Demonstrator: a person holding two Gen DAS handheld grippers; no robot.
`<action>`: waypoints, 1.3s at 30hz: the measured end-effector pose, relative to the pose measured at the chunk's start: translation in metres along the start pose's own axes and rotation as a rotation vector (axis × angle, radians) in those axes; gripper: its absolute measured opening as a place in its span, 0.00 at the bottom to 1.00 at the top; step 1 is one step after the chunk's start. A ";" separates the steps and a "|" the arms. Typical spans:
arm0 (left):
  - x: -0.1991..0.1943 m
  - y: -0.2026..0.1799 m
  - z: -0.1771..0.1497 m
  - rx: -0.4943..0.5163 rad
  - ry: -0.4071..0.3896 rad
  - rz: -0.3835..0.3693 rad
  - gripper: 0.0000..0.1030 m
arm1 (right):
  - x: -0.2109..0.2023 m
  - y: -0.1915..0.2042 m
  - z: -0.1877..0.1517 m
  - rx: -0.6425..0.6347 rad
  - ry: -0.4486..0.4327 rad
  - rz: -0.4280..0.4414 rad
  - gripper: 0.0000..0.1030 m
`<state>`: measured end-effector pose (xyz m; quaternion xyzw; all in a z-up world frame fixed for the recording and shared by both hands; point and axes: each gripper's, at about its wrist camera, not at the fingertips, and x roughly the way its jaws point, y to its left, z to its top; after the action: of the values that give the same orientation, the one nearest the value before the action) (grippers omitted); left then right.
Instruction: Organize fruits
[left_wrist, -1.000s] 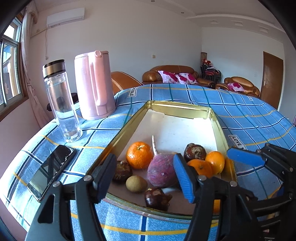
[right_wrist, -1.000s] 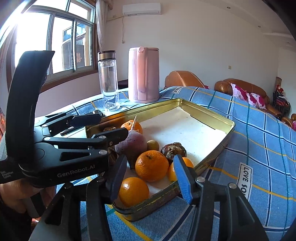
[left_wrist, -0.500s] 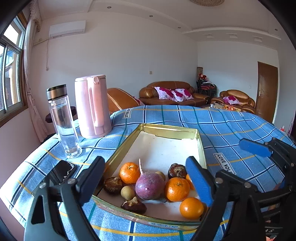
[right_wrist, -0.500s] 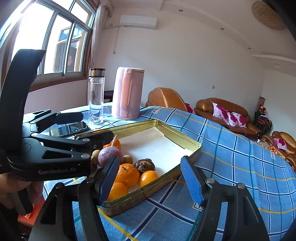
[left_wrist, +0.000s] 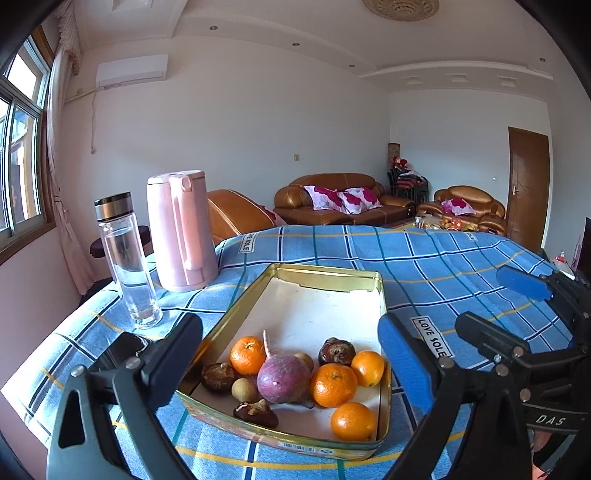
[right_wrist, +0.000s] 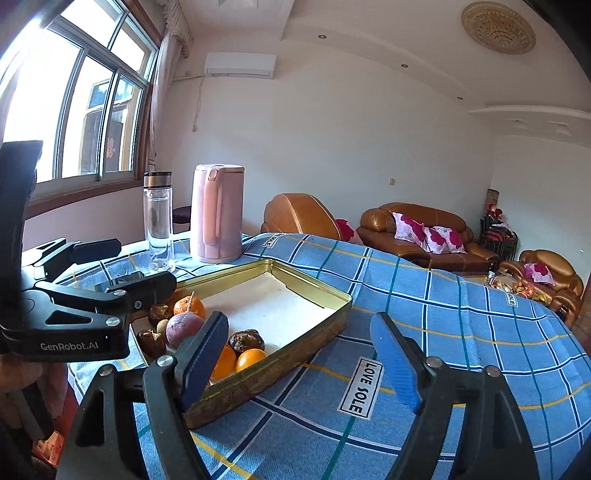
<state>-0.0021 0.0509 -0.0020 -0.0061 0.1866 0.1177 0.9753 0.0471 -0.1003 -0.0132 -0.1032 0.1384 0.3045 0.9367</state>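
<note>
Fruit (left_wrist: 291, 373) crowds the tin's (left_wrist: 325, 272) near end, ahead of the left claw (left_wrist: 291, 363) (nearer, jaws just spread, empty); right claw (right_wrist: 303, 354) likewise.

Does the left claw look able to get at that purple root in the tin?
Probably yes. The left claw is open and empty, the purple root lies uncovered in the open tin, though oranges crowd beside it.

Bright window (right_wrist: 74, 110) daylight, sharp, fisheye-bent edges
</note>
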 end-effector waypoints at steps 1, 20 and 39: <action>0.000 -0.001 0.000 0.002 -0.001 0.000 0.95 | -0.001 -0.001 0.000 0.002 -0.002 -0.001 0.79; -0.002 -0.009 0.000 0.014 0.005 -0.005 0.96 | -0.008 -0.004 -0.003 0.007 -0.003 -0.018 0.81; -0.007 -0.015 0.000 0.025 -0.009 -0.039 1.00 | -0.013 -0.008 -0.004 -0.007 -0.012 -0.048 0.82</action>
<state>-0.0048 0.0345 0.0005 0.0028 0.1834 0.0962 0.9783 0.0411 -0.1146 -0.0124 -0.1081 0.1293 0.2830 0.9442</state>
